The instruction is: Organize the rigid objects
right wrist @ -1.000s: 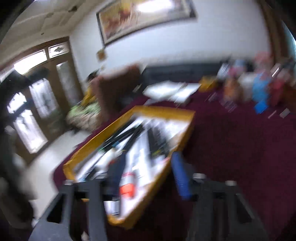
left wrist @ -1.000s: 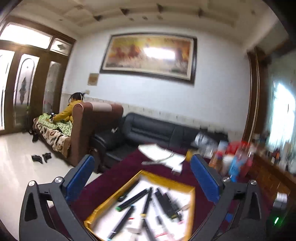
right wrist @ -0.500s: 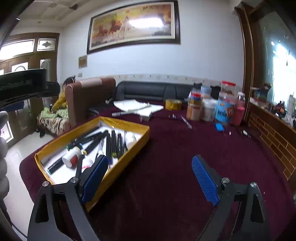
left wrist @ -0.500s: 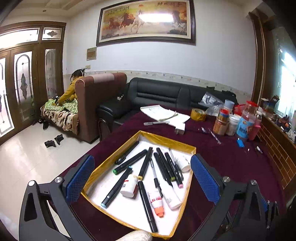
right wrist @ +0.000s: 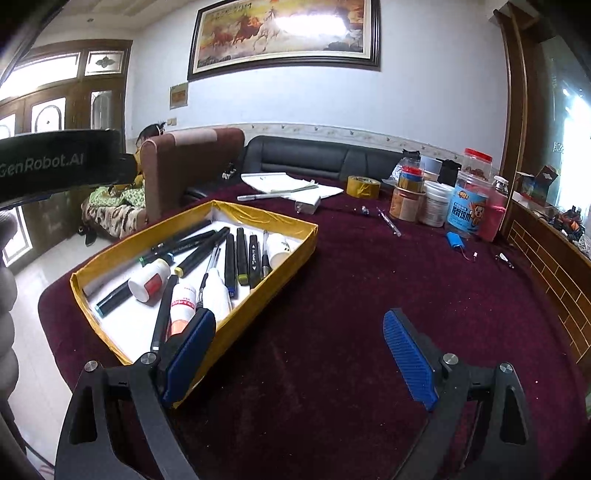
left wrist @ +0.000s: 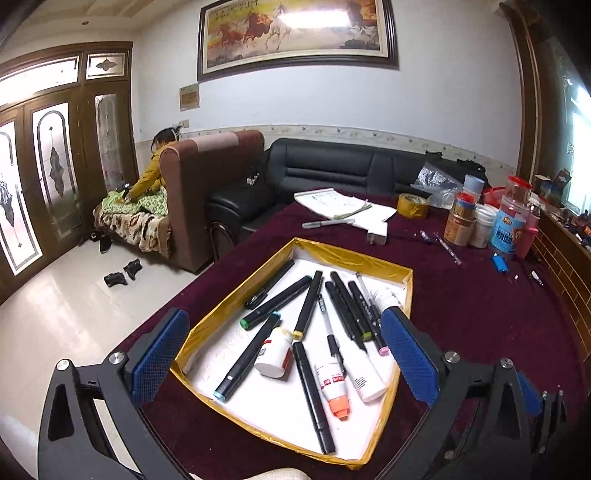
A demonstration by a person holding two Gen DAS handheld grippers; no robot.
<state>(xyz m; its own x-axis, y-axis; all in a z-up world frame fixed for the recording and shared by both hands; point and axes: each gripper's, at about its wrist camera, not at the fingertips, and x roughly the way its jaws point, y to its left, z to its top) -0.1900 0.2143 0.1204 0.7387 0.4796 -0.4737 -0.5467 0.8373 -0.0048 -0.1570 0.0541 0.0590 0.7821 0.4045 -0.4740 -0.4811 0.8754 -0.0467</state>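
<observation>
low in the left wrist view, left gripper [left wrist: 284, 354] spread wide, blue pads [left wrist: 160, 354] apart, grasping nothing, framing the near half of the yellow tray [left wrist: 354, 258]. low in the right wrist view, right gripper [right wrist: 299, 356] likewise released and empty, left pad overlapping the tray's near corner, right pad over bare maroon cloth [right wrist: 369, 295].

centre of the left view: tray lined white, holding black markers [left wrist: 310, 302] fanned side by side, one black marker [left wrist: 314, 397] alone toward the near edge, a teal-capped marker [left wrist: 247, 360] at lower left, a small white bottle [left wrist: 274, 352] lying on its side between markers, a tube with orange cap [left wrist: 332, 386] and a white tube [left wrist: 364, 373] at lower right. in the right view, same tray [right wrist: 258, 218] left of centre, bottle [right wrist: 149, 280] near its left end.

beyond the tray, upper middle of the left view: white charger [left wrist: 377, 234], silver pen [left wrist: 327, 222], papers [left wrist: 343, 205], roll of tape [left wrist: 412, 206]. upper right: cluster of jars [left wrist: 480, 218], small blue object [left wrist: 499, 263] on the cloth, thin pen [left wrist: 441, 245] lying loose.

farther back: black sofa [left wrist: 332, 170], brown armchair [left wrist: 207, 177] at left with a person in yellow [left wrist: 151, 173] behind it, shoes [left wrist: 122, 273] on the pale floor, horse painting [left wrist: 295, 33] along the top.
</observation>
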